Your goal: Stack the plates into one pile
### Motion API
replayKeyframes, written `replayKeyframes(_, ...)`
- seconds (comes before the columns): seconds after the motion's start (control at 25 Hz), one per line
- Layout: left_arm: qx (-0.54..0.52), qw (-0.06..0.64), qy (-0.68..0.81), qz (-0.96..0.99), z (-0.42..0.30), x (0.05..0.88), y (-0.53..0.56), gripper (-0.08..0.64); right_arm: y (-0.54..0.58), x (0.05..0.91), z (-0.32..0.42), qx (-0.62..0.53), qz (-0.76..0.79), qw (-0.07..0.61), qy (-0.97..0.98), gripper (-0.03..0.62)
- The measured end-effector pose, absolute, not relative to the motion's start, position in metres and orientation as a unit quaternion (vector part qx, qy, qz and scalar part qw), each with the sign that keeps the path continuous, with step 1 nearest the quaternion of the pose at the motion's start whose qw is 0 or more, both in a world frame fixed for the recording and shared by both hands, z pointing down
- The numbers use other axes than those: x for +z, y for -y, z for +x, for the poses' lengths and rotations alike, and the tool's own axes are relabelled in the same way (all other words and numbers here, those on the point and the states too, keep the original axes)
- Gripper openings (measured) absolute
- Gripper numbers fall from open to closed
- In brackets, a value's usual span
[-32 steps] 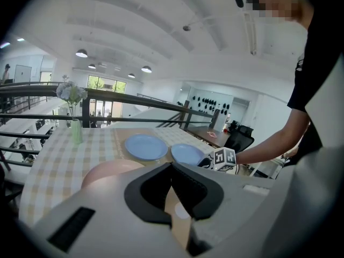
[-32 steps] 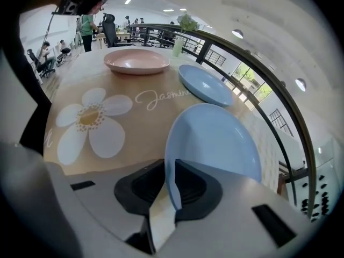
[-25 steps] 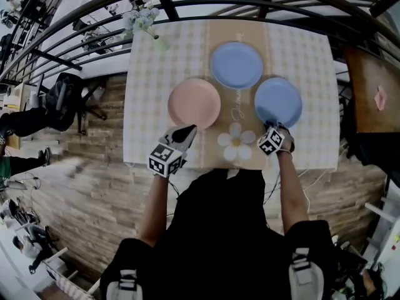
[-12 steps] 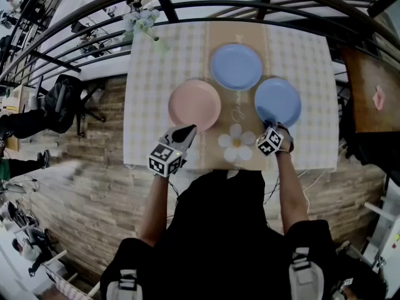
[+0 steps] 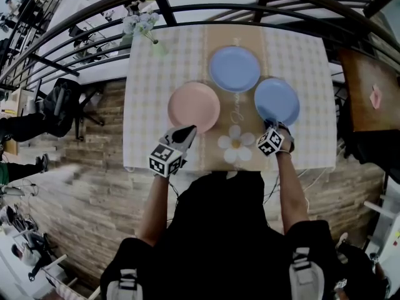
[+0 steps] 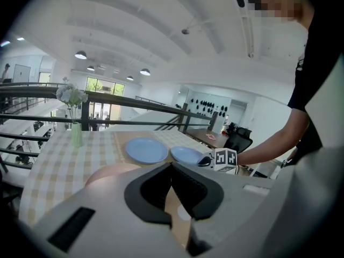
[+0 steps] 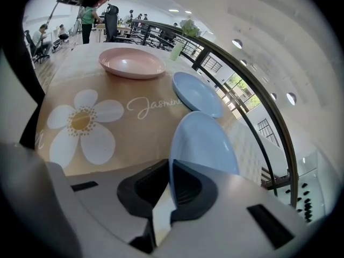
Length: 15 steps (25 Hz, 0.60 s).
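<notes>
Three plates lie on the checked table [image 5: 147, 105]: a pink plate [image 5: 194, 106], a far blue plate [image 5: 234, 68] and a right blue plate [image 5: 277, 100]. My right gripper [image 5: 270, 125] grips the near rim of the right blue plate [image 7: 201, 141]. Its jaws have just been closing and now pinch that rim, which stands tilted up toward the camera. My left gripper [image 5: 186, 130] hovers shut and holding nothing just short of the pink plate [image 6: 110, 172], near the table's front edge.
A vase of flowers [image 5: 147, 27] stands at the table's far left corner. A tan runner with a daisy print [image 5: 235, 142] runs under the plates. A dark railing [image 5: 206, 5] curves behind the table, and a brown table [image 5: 372, 92] is to the right.
The right gripper has closed on the blue plate's near rim and risen slightly with it. The left gripper has stayed where it was.
</notes>
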<state>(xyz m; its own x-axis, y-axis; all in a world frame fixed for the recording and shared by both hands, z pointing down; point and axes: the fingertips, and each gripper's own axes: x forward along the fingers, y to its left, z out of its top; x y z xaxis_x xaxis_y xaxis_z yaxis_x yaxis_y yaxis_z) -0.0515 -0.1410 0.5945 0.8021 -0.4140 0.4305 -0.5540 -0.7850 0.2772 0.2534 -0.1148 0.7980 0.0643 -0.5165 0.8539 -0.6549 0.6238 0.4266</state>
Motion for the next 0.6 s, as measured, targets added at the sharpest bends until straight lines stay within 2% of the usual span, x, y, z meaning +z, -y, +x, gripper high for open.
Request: replayKeyframes(0.6,0.170,0.197,0.266,0.928,-0.0608,0.5916,0.1392,0.002,0.1171,0.7888,0.2552,0.028,0.433,0.600,0.672,0.014)
